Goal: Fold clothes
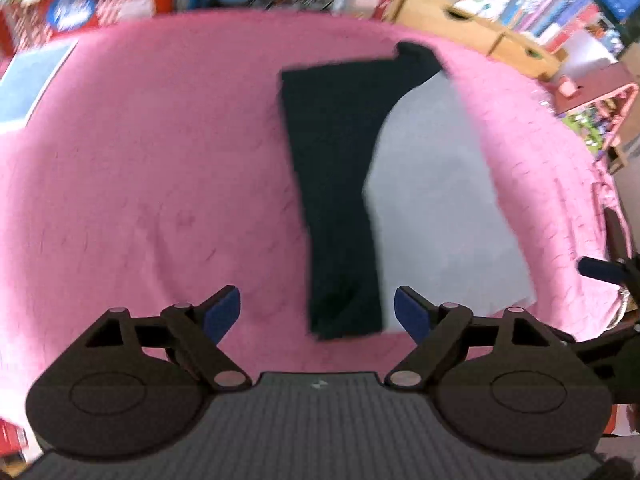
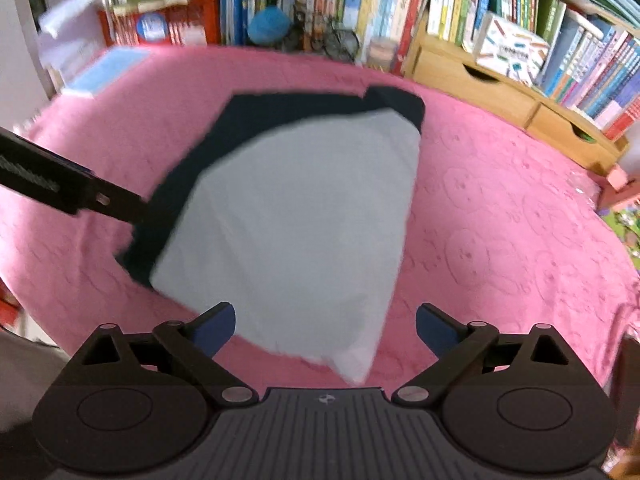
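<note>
Garment (image 2: 288, 216), white with dark sleeve, lies flat on pink blanket (image 2: 500, 208). Left gripper (image 1: 318, 312) jaws apart, empty. Right gripper (image 2: 326, 326) jaws apart, empty.

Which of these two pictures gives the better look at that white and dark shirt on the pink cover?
The right wrist view: the shirt lies nearly whole and central, its white panel and dark sleeves visible. The left wrist view shows the shirt from the side, skewed and blurrier, mostly the dark sleeve.

Pink blanket (image 2: 500, 208), packed bookshelves (image 2: 400, 4), wooden drawers (image 2: 476, 80) behind.
</note>
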The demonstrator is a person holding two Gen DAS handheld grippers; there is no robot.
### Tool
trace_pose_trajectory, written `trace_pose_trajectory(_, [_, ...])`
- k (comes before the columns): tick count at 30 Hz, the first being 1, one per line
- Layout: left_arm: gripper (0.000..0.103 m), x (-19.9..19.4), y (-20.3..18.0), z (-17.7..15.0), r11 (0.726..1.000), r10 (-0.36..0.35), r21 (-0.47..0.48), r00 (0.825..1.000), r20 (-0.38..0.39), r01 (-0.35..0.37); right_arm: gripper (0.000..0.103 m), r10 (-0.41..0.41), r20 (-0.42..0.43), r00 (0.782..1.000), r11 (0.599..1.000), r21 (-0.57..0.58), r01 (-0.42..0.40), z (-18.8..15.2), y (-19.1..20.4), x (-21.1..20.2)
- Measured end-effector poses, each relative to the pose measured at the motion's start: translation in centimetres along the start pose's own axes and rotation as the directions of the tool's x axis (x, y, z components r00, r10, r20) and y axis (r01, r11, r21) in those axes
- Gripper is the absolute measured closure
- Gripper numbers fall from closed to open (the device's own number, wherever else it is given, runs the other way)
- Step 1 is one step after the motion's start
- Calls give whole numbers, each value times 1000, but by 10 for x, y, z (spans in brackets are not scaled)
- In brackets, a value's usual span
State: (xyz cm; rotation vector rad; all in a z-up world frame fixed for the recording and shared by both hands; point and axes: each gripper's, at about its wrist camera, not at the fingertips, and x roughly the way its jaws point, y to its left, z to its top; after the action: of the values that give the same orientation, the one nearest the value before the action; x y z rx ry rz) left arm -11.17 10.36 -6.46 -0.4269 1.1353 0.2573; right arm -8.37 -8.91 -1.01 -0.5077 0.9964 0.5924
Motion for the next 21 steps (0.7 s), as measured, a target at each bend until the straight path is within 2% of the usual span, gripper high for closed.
trace_pose_trajectory(6, [18,9,17,-15,997,-11,-80,999,-51,7,3,8,-84,996,999,35,-5,-21,8,9])
trace_pose_trajectory(11, [18,9,7,-18,998,-20,-65,998,-59,16,2,6,-103,995,1000,4,-6,-23,9,13])
trace_pose_trajectory(14, [13,10,-2,-19,998,-31,-54,998,-61,28,2,5,-109,994,1000,-19,-7,-23,9,15])
trace_pose_trajectory(17, [12,10,-10,-19,995,-86,-61,996,-12,85,2,9,-68,998,999,-32,-11,-21,5,15])
trace_pose_trajectory(21, [4,9,-28,-16,998,-57,0,998,4,57,1,23,-15,1000,996,-83,-24,-19,-1,15])
